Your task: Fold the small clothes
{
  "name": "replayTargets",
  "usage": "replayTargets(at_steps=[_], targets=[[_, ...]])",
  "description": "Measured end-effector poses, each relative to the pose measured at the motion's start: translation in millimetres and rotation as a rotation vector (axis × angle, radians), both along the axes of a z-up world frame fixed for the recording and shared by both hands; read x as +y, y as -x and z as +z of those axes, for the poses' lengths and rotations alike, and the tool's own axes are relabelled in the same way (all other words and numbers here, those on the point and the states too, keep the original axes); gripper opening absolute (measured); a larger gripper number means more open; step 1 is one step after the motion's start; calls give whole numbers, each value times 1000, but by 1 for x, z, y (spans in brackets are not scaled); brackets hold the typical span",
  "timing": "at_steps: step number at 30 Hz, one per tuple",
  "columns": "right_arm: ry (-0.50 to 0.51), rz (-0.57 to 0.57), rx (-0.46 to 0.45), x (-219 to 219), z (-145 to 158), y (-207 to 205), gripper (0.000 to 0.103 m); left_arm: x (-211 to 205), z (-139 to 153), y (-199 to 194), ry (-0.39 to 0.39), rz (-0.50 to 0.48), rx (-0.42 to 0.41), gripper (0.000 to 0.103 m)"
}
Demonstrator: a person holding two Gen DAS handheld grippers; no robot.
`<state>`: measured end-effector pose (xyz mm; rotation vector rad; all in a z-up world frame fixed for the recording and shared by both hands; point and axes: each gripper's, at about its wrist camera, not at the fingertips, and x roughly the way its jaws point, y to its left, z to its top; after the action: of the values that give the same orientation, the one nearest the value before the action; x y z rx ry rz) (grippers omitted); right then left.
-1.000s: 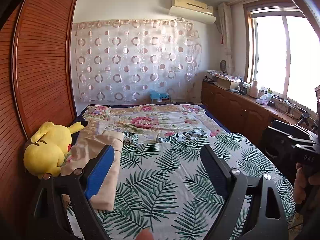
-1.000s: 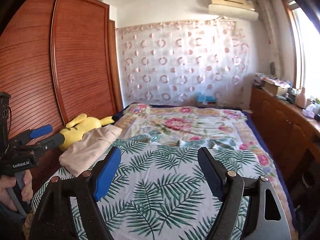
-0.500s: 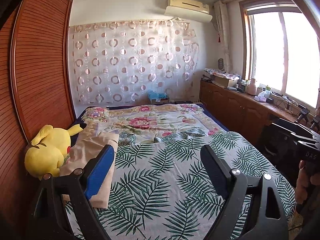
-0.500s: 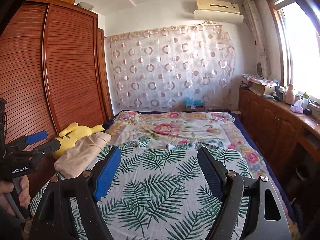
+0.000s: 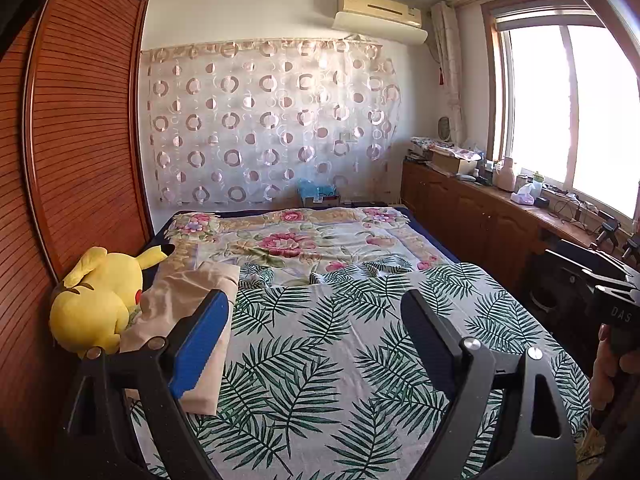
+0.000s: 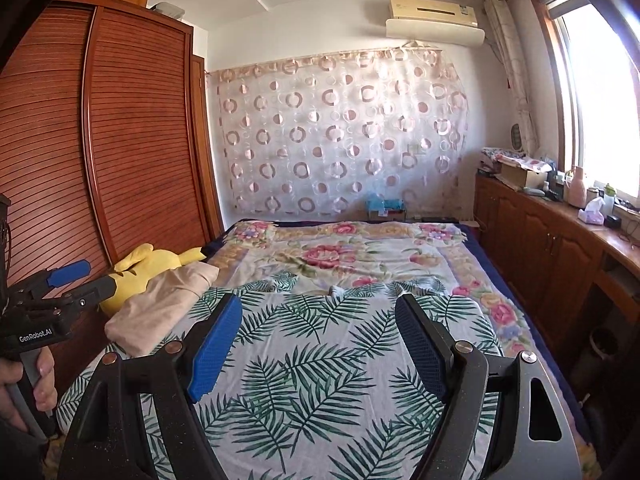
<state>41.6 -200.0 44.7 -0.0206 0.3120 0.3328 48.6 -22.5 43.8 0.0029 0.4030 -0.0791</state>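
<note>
Both tools held above the near end of a bed, pointing along it toward the far wall. Left tool: jaws wide apart, nothing between them, one blue ribbed pad, one dark pad, black rigid frame with silver bolts. Right tool: same build, jaws also spread, empty, over bare sheet.

Task item: beige folded garment, soft matte cloth, roughly rectangular stack with loose wrinkled top layer, lying on the bed's left edge, touching a yellow plush toy that sits against the wardrobe. In the left view the blue pad overlaps the garment's near part; contact cannot be told.

Bed covers: near half white sheet with green fern-leaf print, flat; far half floral blanket, pink roses, slightly rumpled where the two meet. Wardrobe is reddish wood, horizontal slats, curved by the lens. Sheer curtain with ring pattern on far wall, air conditioner above.

Left view only: the person's right hand on a black handle at the right edge. Right view only: the left hand gripping the other tool's handle, a "GenRobot.AI" label, and the garment seen whole. Both show the cluttered wooden bench under the window.
</note>
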Motion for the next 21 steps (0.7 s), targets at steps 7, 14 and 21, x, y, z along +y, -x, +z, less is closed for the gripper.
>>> replayTargets(at_steps=[7,14,21], targets=[[0,3,-2,-4,1,0,81,0,1,0,0,0,0,88],[0,5,-1,-8,2,-1,81,1,0,0,1,2,0,88],[1,8,1,-10,1,-1,81,0,1,1,0,2,1,88]])
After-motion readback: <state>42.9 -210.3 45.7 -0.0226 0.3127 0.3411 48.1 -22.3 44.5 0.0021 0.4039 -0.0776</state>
